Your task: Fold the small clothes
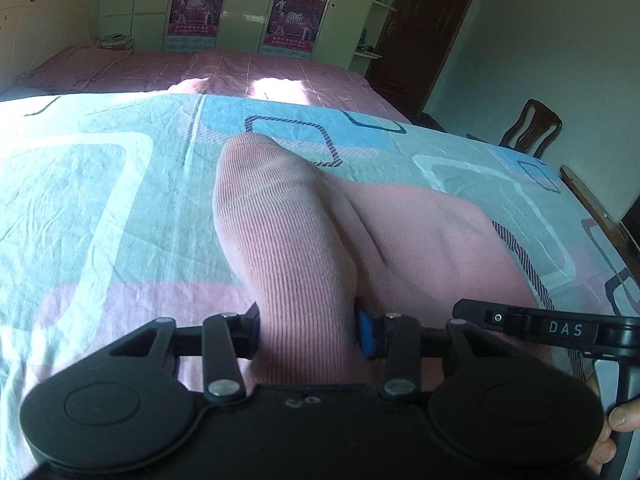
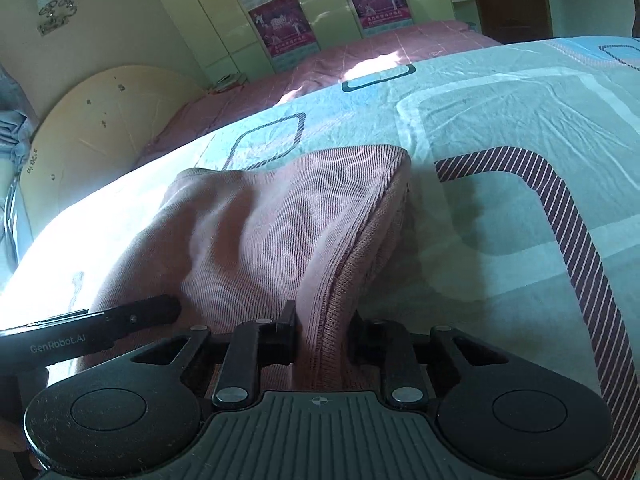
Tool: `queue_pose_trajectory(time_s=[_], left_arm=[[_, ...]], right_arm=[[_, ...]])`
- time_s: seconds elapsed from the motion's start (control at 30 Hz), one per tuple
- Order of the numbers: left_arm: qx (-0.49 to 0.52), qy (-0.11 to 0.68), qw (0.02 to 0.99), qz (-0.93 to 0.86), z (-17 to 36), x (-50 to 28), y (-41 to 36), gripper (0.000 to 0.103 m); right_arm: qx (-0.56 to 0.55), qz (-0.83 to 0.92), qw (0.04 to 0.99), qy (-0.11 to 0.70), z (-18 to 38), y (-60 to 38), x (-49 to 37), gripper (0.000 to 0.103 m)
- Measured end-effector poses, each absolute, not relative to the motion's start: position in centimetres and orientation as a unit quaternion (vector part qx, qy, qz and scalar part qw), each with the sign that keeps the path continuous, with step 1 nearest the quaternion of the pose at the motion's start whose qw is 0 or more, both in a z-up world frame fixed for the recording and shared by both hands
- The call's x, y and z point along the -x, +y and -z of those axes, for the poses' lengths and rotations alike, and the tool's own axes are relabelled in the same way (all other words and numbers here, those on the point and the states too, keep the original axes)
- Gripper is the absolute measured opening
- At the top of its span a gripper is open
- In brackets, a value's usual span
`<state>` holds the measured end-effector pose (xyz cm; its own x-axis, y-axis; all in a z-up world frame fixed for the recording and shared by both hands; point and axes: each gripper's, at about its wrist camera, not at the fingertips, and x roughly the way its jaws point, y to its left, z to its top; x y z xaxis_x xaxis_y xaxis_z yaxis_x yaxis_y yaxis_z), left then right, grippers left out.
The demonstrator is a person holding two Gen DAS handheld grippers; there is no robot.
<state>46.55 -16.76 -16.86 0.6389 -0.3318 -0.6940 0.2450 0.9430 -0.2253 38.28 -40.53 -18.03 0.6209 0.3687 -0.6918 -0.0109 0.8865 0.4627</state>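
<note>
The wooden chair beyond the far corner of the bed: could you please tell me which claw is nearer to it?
Right, as far as I can judge. The wooden chair stands off to the right; the right claw grips the pink garment on that side, the left claw farther away.

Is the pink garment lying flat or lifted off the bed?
Partly lifted: the pink knit garment tents up from the bedsheet where the left gripper and right gripper pinch it.

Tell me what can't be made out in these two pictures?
- Pink garment: its kind and full outline; the left gripper hides its near edge in the left wrist view, the right gripper in the right wrist view.
- Wardrobe posters: print too small.
- Person: only fingertips, cut off by the edge.
</note>
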Motion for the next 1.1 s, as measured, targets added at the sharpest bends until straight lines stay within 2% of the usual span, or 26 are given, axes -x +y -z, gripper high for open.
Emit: queue_pose_trajectory(time_s=[0.1, 0.43, 0.77, 1.1], left_arm=[[0.051, 0.384, 0.907, 0.164, 15.6, -45.9, -16.8, 0.032], [0.042, 0.361, 0.917, 0.162, 11.9, -42.7, -12.8, 0.031], [0.056, 0.345, 0.92, 0.18, 9.9, -41.6, 0.0, 0.031], [0.054, 0.339, 0.927, 0.153, 9.7, -43.3, 13.2, 0.031]], right_arm=[[-0.226, -0.116, 0.876, 0.409, 16.8, -40.4, -37.7, 0.021], [-0.236, -0.144, 0.883, 0.38, 11.7, -35.7, -35.7, 0.021], [-0.239, -0.139, 0.888, 0.368, 8.9, -21.8, -34.9, 0.021], [-0.249, -0.158, 0.882, 0.368, 9.5, -7.9, -38.8, 0.021]])
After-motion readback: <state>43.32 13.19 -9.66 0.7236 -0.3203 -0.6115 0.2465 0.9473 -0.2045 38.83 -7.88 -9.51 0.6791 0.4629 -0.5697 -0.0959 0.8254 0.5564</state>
